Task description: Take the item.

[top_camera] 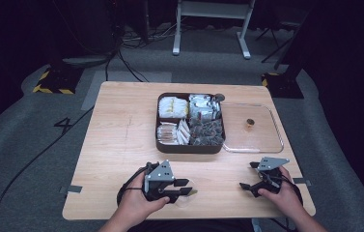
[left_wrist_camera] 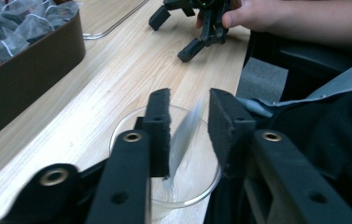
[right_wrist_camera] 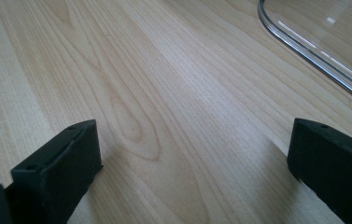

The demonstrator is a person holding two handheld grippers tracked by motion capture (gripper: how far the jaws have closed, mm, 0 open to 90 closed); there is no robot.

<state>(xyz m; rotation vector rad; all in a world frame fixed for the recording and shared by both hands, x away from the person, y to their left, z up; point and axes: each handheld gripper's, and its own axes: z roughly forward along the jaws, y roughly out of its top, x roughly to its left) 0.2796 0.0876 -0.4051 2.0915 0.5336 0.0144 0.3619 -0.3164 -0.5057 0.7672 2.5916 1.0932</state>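
Left tongs [left_wrist_camera: 188,135] are hanging part-open over a small glass dish [left_wrist_camera: 164,186] at the table's [top_camera: 117,145] near edge, a blurred silvery packet [left_wrist_camera: 185,135] sitting loose between the jaws, seemingly being dropped in. Right tongs [top_camera: 253,178] are resting wide apart, gripping nothing. Farther off, the brown box [top_camera: 189,145] of packets is waiting beside its clear lid [top_camera: 266,145]; next probably means fetching another.

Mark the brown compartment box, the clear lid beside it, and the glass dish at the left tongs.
brown compartment box [top_camera: 189,147], high view, front wall.
clear lid [top_camera: 280,140], high view, right rim.
glass dish [left_wrist_camera: 197,189], left gripper view, near rim.
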